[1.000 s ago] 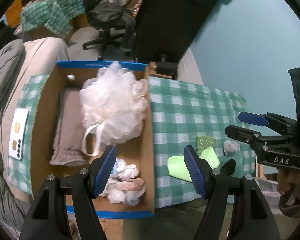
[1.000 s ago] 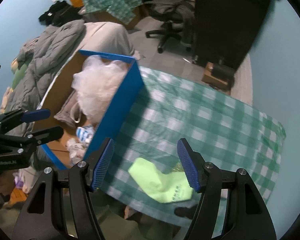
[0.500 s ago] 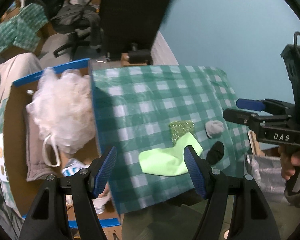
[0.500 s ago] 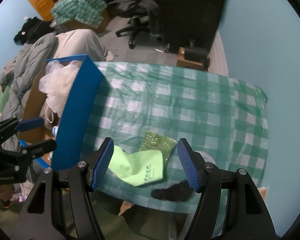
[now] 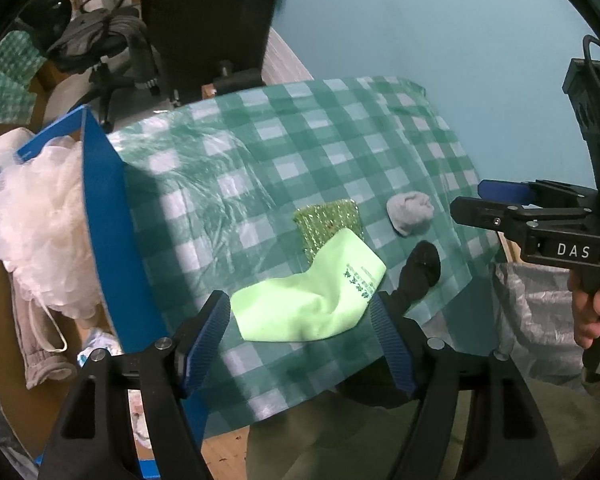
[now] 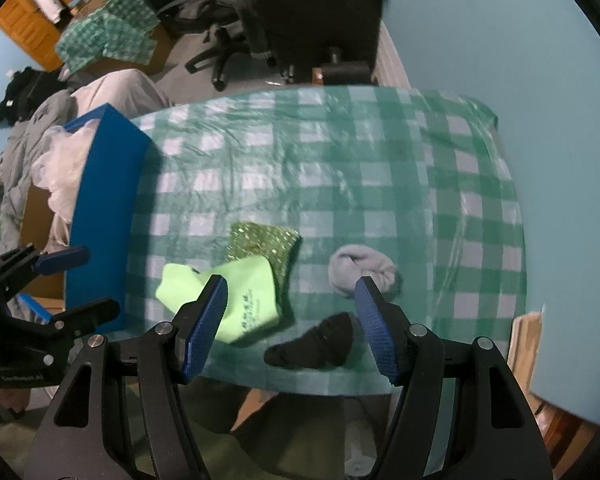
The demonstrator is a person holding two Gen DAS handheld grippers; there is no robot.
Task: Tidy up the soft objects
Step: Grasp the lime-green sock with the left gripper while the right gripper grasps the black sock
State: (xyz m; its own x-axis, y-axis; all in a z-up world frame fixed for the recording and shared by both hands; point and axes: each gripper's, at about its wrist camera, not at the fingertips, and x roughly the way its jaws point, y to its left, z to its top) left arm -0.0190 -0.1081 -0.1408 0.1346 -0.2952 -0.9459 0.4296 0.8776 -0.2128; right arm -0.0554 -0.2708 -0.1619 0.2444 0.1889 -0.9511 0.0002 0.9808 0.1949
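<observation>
Two grippers, left gripper and right gripper, hung spread and empty over the lime sock, which lay beside the blue box on the tabletop.

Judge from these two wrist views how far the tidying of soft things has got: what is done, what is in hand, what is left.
Done: the white bath pouf and a grey cloth lie in the blue box. In hand: nothing; the left gripper and right gripper are open. Left on the table: green sock, sparkly sponge, grey sock ball, black sock.
</observation>
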